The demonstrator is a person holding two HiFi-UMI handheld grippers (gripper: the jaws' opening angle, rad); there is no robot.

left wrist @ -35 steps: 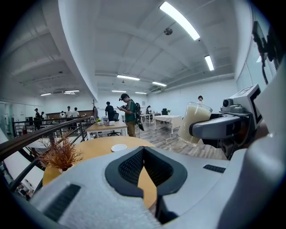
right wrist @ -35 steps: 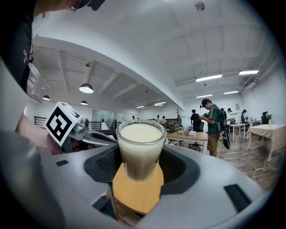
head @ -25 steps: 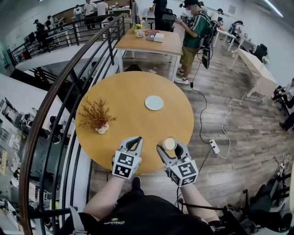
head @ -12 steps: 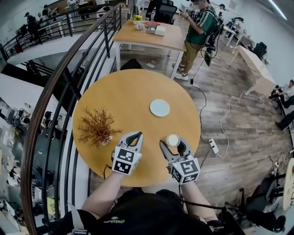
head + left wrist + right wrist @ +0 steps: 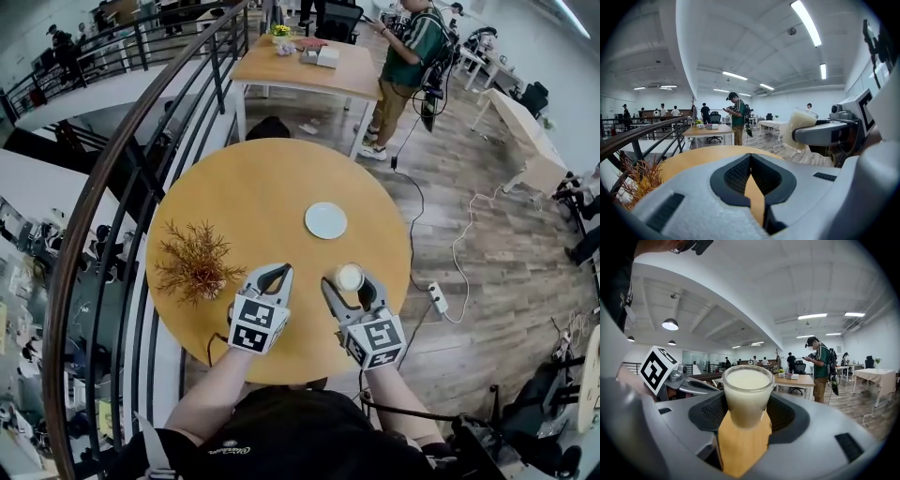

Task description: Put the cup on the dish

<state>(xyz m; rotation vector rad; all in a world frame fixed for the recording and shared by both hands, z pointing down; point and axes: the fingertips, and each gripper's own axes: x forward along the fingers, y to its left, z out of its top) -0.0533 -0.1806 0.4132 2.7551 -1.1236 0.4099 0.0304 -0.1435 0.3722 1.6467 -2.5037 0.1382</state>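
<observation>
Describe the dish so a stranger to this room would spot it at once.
Start at the round wooden table beside the curved railing. Right of its centre lies the dish, a small, flat, pale disc with nothing on it. The dried plant is bushy and brown, the cup tall and filled with something creamy.

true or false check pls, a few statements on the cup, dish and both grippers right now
1. The cup sits between the jaws of the right gripper. True.
2. The cup stands on the dish. False: the dish is bare and lies further out on the table, apart from the cup.
3. The left gripper holds the dried plant. False: its jaws are together on nothing, and the plant stands to its left.
4. The cup is filled with something milky white. True.
</observation>
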